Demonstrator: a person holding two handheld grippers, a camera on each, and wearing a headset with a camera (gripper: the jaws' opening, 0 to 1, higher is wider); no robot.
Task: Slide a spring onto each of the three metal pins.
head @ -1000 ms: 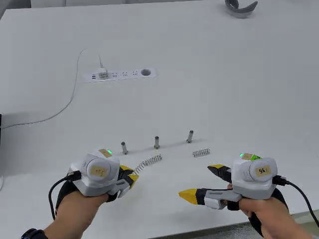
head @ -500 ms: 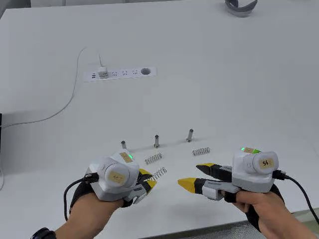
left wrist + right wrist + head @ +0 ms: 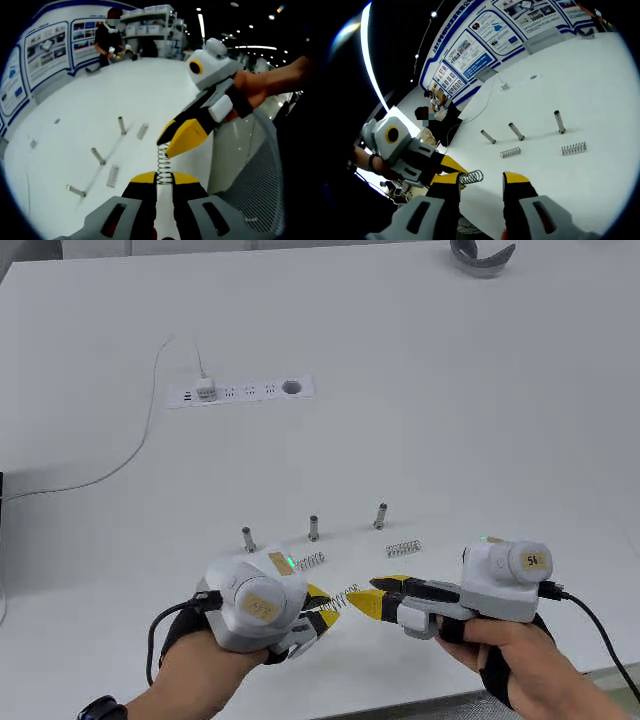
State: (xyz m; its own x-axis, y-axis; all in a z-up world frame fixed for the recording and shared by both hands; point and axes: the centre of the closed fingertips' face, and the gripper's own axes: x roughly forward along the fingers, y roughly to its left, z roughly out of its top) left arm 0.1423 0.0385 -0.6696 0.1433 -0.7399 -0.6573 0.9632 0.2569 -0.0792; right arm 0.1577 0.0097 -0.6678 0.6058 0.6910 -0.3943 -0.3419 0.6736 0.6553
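Observation:
Three short metal pins [image 3: 248,538] [image 3: 313,528] [image 3: 380,515] stand in a row on the white table. Two springs lie flat in front of them, one [image 3: 310,561] near the middle pin and one [image 3: 403,548] near the right pin. My left gripper [image 3: 325,605] is shut on the base of a third spring [image 3: 162,165], which sticks out from its jaws above the table. My right gripper [image 3: 482,177] is open, and the spring's free end [image 3: 471,176] sits between its yellow tips, close to the left jaw. The two grippers face each other tip to tip.
A white power strip [image 3: 240,391] with a plugged cable [image 3: 140,445] lies further back on the table. A dark curved object [image 3: 483,252] rests at the far edge. The table's near edge runs just below my hands.
The left gripper has lifted one spring off the table and carried it right. The right gripper has moved left and turned its open jaws toward the spring's free end.

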